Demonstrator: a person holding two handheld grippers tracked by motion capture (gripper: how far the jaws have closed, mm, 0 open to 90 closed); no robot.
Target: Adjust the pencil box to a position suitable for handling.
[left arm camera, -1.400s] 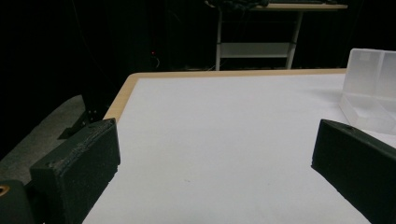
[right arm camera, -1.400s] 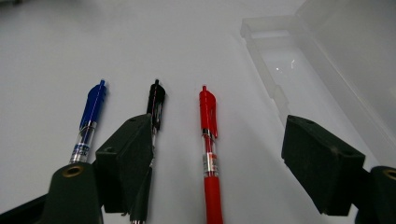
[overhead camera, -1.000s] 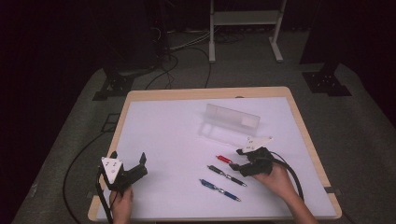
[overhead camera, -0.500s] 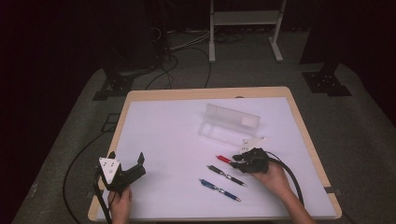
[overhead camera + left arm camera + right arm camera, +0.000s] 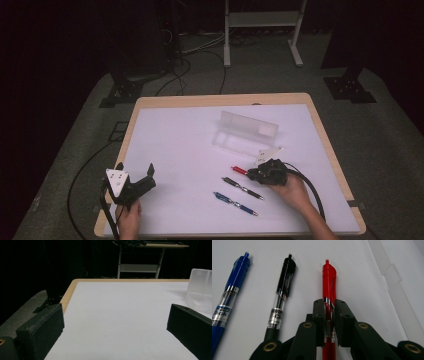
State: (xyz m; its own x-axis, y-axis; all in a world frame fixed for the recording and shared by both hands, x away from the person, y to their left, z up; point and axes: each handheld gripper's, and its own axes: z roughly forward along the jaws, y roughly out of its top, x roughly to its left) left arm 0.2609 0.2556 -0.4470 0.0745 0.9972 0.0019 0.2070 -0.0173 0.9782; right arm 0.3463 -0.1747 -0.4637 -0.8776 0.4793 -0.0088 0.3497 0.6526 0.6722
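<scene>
Three pens lie side by side on the white table top (image 5: pixel 180 150): a red pen (image 5: pixel 329 280) (image 5: pixel 239 170), a black pen (image 5: pixel 283 290) (image 5: pixel 242 188) and a blue pen (image 5: pixel 229 295) (image 5: pixel 235 203). My right gripper (image 5: pixel 329 315) (image 5: pixel 256 174) has just been closing, and its jaws now press on the red pen's clear barrel, with the pen resting on the table. Near the table's front left corner my left gripper (image 5: pixel 135 172) stands open, with bare table between its black pads (image 5: pixel 43 327).
A clear plastic case (image 5: pixel 246 132) (image 5: pixel 200 290) lies open at the middle right of the table, just beyond the pens. Cables trail from both grippers. A metal stand (image 5: pixel 262 20) stands on the floor beyond the table.
The right gripper has shifted slightly left onto the red pen and its jaws have come together on it. The left gripper has stayed where it was.
</scene>
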